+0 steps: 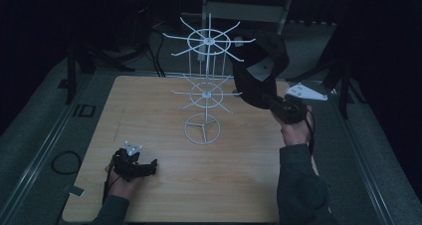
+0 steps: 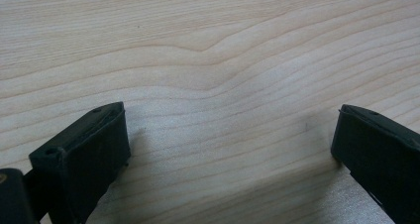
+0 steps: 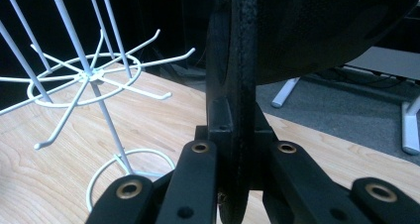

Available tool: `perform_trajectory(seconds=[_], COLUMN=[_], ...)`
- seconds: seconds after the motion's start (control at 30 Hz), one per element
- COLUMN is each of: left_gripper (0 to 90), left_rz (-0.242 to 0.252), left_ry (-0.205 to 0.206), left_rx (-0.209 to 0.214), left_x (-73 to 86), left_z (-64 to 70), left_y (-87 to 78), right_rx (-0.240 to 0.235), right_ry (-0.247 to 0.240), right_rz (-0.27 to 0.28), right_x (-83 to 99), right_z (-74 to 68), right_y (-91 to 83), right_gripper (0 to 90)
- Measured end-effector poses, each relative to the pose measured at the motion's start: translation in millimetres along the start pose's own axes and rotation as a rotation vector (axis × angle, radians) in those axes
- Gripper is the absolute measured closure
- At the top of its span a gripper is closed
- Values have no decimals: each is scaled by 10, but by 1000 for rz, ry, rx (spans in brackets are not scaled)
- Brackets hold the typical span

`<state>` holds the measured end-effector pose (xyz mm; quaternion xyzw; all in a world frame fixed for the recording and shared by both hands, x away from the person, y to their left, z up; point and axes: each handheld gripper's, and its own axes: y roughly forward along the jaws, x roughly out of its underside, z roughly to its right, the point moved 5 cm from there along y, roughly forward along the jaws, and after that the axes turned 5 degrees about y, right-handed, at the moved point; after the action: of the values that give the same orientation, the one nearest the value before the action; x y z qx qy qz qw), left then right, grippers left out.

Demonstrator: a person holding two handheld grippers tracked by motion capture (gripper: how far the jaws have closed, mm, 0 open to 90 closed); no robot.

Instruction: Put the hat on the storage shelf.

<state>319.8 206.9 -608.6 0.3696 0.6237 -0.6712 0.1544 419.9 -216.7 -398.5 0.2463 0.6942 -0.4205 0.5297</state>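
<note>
Seemingly mid-job, the right gripper (image 1: 271,101) held a dark cap (image 1: 261,68) clamped by its brim beside the white wire rack (image 1: 206,80) (not yet hung), while the left gripper (image 1: 149,166) rested, jaws apart, on the table (image 1: 224,185).

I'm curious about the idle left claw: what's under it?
Bare wooden table lies beneath the left gripper, jaws wide apart with nothing between them. The patch directly below each jaw is covered.
</note>
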Motion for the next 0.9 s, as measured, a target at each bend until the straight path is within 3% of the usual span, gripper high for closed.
perform_trajectory(seconds=[0.9], left_gripper=[15], left_rz=[0], left_ry=[-1], left_rx=[1], left_x=[0], left_z=[1], left_y=[0], right_rx=[11], right_ry=[-10], right_rz=[31], right_x=[-105], right_z=[7], right_y=[-15], right_gripper=[866])
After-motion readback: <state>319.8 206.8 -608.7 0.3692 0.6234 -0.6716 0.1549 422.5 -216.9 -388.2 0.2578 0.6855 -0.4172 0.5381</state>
